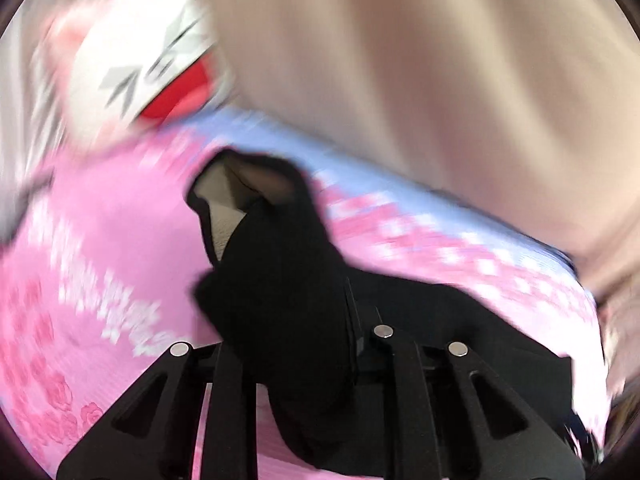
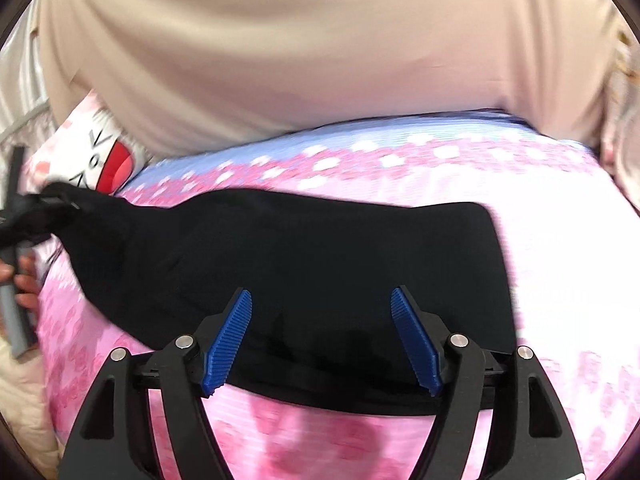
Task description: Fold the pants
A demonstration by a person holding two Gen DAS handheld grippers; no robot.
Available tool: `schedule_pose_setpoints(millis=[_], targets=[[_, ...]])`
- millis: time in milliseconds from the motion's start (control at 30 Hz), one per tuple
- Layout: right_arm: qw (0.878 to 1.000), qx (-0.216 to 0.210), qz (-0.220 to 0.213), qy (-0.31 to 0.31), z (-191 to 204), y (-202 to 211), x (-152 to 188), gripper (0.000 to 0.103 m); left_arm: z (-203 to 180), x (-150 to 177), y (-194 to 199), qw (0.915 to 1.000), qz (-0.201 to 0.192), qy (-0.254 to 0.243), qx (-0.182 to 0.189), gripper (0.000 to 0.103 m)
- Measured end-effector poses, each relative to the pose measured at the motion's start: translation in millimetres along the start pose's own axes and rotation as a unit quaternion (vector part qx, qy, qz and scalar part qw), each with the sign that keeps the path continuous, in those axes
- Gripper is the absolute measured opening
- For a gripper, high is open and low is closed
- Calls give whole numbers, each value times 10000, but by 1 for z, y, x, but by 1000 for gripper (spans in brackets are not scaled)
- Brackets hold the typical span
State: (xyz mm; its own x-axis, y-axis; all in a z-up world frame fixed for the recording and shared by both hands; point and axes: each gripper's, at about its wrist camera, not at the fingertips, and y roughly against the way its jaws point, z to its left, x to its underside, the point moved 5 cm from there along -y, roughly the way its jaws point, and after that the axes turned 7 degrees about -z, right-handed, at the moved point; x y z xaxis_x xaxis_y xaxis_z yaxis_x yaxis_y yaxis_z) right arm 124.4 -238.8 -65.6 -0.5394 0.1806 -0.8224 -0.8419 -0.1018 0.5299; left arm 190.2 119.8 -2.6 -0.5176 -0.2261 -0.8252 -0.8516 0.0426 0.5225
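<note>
The black pants (image 2: 304, 264) lie across a pink flowered bedspread (image 2: 560, 260). My right gripper (image 2: 321, 308) is open, its blue ribbed fingers (image 2: 236, 336) spread just above the pants' near edge. My left gripper (image 1: 308, 320) is shut on one end of the pants (image 1: 276, 280) and lifts it off the bed, the cloth draped over the jaws and hiding the fingertips. In the right wrist view the left gripper (image 2: 44, 204) appears at the far left, holding that raised end. The left wrist view is blurred.
A person in a beige top (image 2: 304, 52) stands close behind the bed. A white pillow with a cat face and red mouth (image 2: 104, 156) lies at the back left. A hand (image 2: 24, 280) holds the left gripper's grey handle at the left edge.
</note>
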Motion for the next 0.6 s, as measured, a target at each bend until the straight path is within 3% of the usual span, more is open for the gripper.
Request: schedule_pose_setpoints(millis=[100,200,300,367,400,433,500,600], targets=[[9992,192,-151,-331,-33,14,-7,71,-88,4,29,9945,-48,-701,778,18],[9973,388,-270,-563,-65,29,-8,71,-169,40,34,9814,152,-1418,1287,20],[9953,590,-294,-708,-95,37,-3,71,-228,106,3,9649,910,-1981,1462,27],[9936,698,-266,-843,-113,42,2,71,-244,152,-24,9547,1532,-2220,1256,34],[9931,716,-264,-886,-121,44,3,71,-248,164,-28,9550,1495,-2324,1077,41],[9929,733,-259,-903,-128,48,5,71,-252,162,-16,9566,1036,-2552,947,50],[9930,723,-235,-905,-135,49,3,71,-253,149,2,9589,622,-2658,768,98],[9948,264,-225,-957,-134,44,-6,71,-244,120,30,9641,277,-2428,1039,98]])
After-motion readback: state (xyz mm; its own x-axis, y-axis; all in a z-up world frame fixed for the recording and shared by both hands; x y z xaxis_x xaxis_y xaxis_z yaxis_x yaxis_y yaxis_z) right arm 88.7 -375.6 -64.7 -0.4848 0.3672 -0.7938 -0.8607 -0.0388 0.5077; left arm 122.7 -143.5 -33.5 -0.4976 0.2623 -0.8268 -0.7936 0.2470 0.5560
